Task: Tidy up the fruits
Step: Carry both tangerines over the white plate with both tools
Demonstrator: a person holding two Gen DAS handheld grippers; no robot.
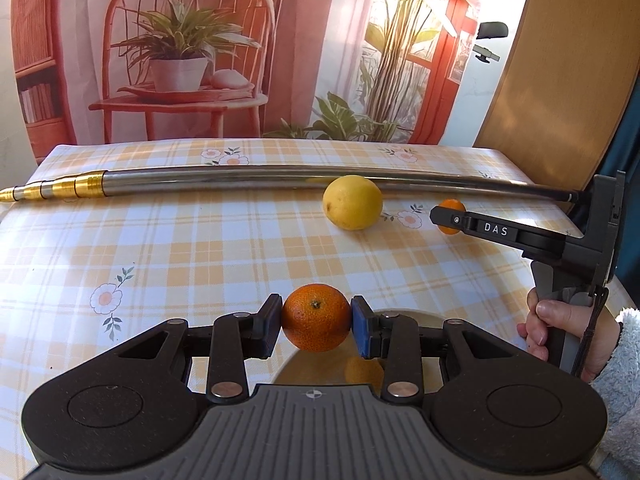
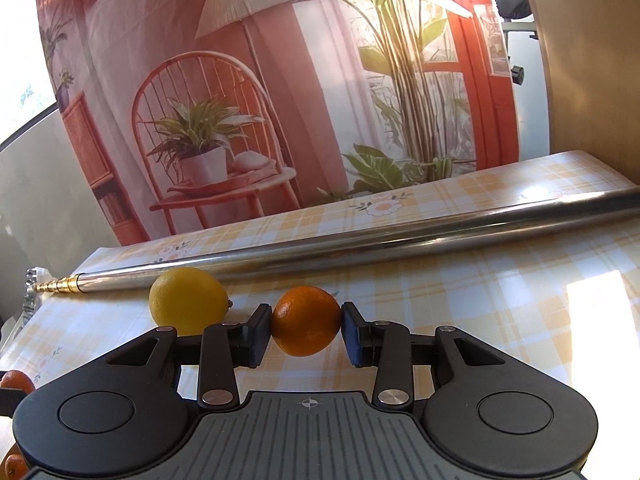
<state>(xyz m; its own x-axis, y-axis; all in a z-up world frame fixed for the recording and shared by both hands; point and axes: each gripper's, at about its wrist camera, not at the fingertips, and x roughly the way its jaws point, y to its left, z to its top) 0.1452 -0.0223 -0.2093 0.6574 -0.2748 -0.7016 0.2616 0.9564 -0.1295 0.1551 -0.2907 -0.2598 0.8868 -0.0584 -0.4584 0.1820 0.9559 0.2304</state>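
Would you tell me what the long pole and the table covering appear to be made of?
Long pole: polished metal, probably steel, with mirror-like reflections and brass-coloured telescoping end sections. Table covering: likely wipe-clean vinyl or oilcloth, judging by its glossy sheen over printed checks.

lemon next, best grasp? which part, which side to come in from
Take the lemon across its short middle, pads on the rounded flanks, not on the pointed tip that shows in the right wrist view. Come from the near, open tablecloth side: the metal pole lies close behind it. Both grippers hold oranges now, so one must be freed first.
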